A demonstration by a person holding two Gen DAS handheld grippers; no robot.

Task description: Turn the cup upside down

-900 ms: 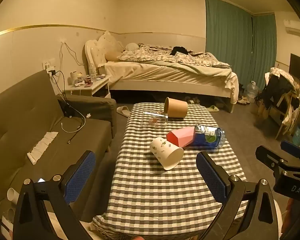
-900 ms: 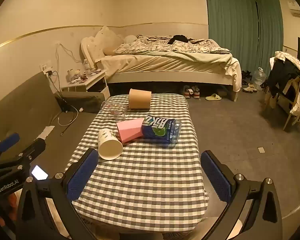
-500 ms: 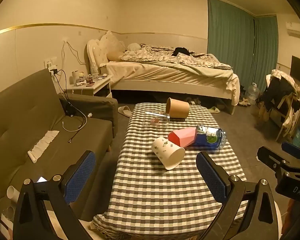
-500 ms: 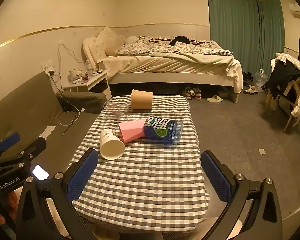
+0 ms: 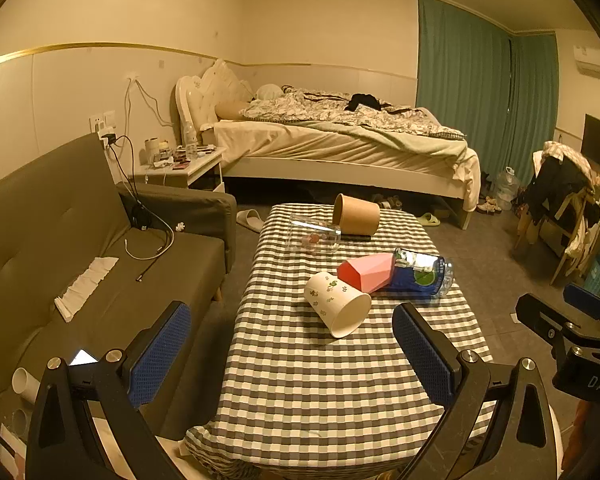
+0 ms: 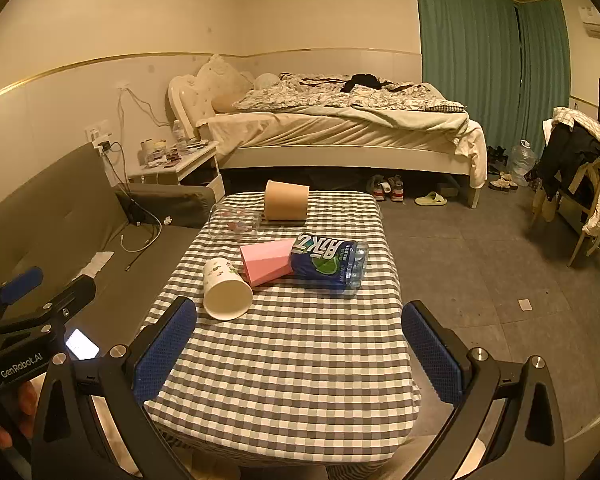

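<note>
A white paper cup with small flower prints (image 5: 336, 308) lies on its side on the checked table (image 5: 320, 392), mouth toward me; it also shows in the right wrist view (image 6: 225, 290). A brown paper cup (image 5: 356, 214) lies on its side at the far end (image 6: 286, 200). My left gripper (image 5: 290, 350) is open and empty, above the table's near end, short of the white cup. My right gripper (image 6: 298, 346) is open and empty, also over the near end.
A pink box (image 5: 366, 272), a pack of blue-wrapped bottles (image 5: 420, 276) and a clear glass on its side (image 5: 314, 236) lie mid-table. A grey sofa (image 5: 80, 248) stands left, a bed (image 5: 340, 144) behind, a chair with clothes (image 5: 560, 200) right.
Both views have shifted slightly; the table and cups sit a little lower and closer in view. Nothing on the table has moved and both grippers stay open.
</note>
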